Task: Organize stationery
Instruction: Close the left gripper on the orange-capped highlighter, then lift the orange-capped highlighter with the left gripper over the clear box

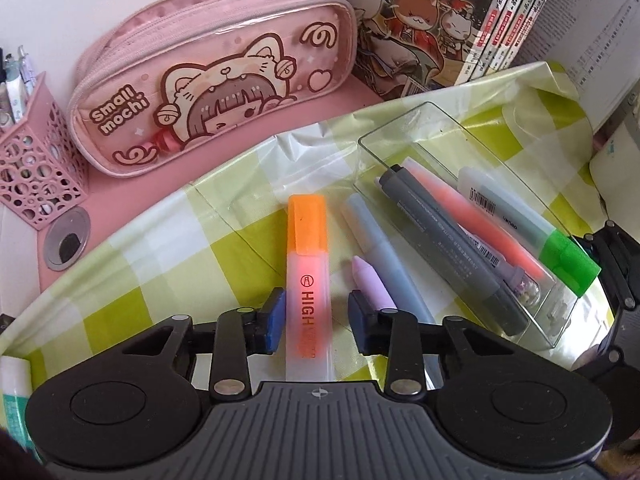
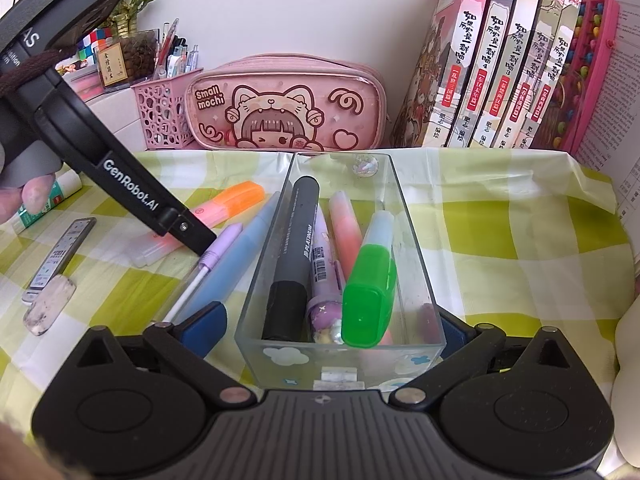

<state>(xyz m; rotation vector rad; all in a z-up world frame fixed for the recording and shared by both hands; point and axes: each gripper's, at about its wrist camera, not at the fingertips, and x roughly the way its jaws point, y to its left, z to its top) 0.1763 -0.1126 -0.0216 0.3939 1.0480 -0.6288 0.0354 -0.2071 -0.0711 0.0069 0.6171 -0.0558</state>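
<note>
Pink perforated metal, a pen holder (image 1: 38,176) stands at the far left of the left wrist view, with a pink zipped pencil case (image 1: 208,88) printed with a cartoon cat beside it on the pink desk. Nearer, on the green-and-white checked plastic cloth (image 1: 160,248), lies the orange-capped translucent highlighter (image 1: 307,264), its body between the blue pads of the left gripper (image 1: 316,322); the jaws stand narrow around it, the left pad at its side and a small gap at the right pad, so a firm grip cannot be told. Just right of it lie a short lilac pen (image 1: 370,286) and a long pale blue pen (image 1: 374,236). Further right is the clear rectangular plastic tray (image 1: 404,128), holding a grey marker (image 1: 444,248), a coral pen (image 1: 472,216) and a green-capped highlighter (image 1: 566,260). In the right wrist view the right gripper (image 2: 332,330) stands wide, its pads at either side of the tray's near end (image 2: 340,368). Behind stand upright books (image 2: 500,60).
</note>
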